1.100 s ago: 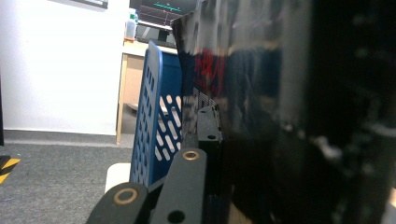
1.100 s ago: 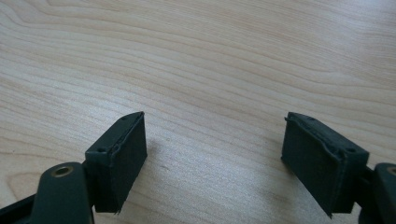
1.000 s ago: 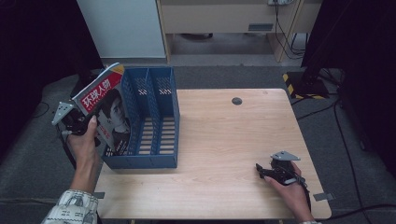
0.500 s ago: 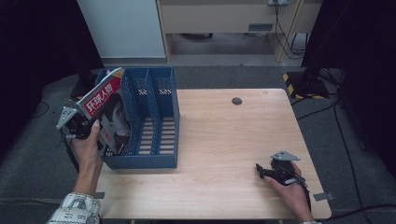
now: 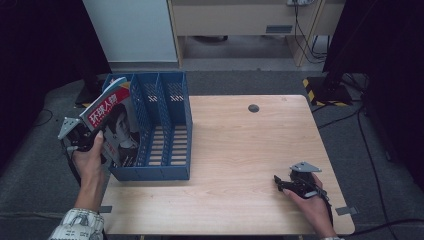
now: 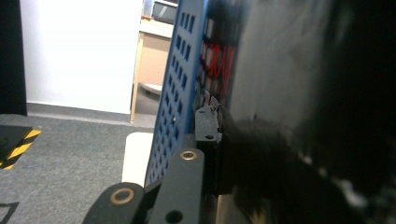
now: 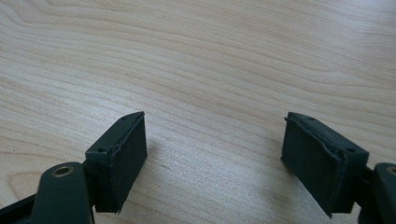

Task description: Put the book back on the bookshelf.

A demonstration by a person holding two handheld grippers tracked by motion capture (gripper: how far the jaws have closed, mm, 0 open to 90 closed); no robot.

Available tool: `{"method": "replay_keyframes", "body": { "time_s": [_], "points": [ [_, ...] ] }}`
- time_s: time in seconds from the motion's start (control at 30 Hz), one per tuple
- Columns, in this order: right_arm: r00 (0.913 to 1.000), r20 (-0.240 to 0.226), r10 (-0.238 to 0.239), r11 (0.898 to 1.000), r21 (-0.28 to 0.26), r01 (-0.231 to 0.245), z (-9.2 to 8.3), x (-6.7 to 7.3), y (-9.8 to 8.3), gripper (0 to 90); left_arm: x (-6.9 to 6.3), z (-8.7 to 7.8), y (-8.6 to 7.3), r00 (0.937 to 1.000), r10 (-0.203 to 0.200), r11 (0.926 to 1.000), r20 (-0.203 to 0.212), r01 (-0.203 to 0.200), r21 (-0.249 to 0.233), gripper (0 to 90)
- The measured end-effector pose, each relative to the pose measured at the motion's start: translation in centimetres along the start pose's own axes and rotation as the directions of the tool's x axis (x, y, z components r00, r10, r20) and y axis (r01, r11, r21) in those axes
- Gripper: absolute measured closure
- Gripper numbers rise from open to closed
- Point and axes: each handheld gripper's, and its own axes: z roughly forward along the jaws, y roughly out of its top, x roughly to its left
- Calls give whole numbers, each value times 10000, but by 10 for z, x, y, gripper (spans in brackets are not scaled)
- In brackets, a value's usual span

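A: Where is the glossy magazine with the red title band (image 5: pixel 114 125)?

B: Clamped in the left gripper (image 5: pixel 84 136), at the left end of the blue slatted plastic file rack (image 5: pixel 165 130). It stands tilted, its lower part down in the rack's leftmost compartment and its top leaning out to the left.

A: Any writing on it?

B: White Chinese characters on the red band; they look like 环球人物, though they are small. Below them the cover shows a portrait.

A: And the grip itself?

B: In the left gripper view the black jaws are pressed together on the dark cover (image 6: pixel 299 116), with the rack's perforated blue wall (image 6: pixel 180 88) just beside.

A: The other hand?

B: The right gripper (image 5: pixel 295 184) rests on the pale wooden table (image 5: pixel 240 150) near its front right corner, well apart from the rack. Its jaws stand wide, with bare wood between the pads (image 7: pixel 123 158).
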Motion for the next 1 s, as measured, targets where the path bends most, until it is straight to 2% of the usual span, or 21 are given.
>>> {"method": "replay_keyframes", "body": {
  "time_s": [0.1,0.43,0.77,0.9,1.0],
  "points": [
    [10000,2,4,10000,-4,-4,0,0,0,222,3,-1,-1,10000,-88,9999,-40,88,58,844],
    [10000,1,6,10000,-6,-6,0,0,0,222,3,-1,-1,9999,14,9996,-131,-10,290,842],
    [10000,2,7,10000,-5,-7,0,0,0,222,2,0,-1,9997,-90,9988,-206,99,474,834],
    [10000,15,30,10000,-13,-30,0,0,0,222,2,-1,0,9998,-122,9985,-165,131,528,797],
    [10000,14,25,10000,-7,-25,0,0,0,222,0,-1,3,9996,19,9980,-286,-1,624,747]
  ]
}}
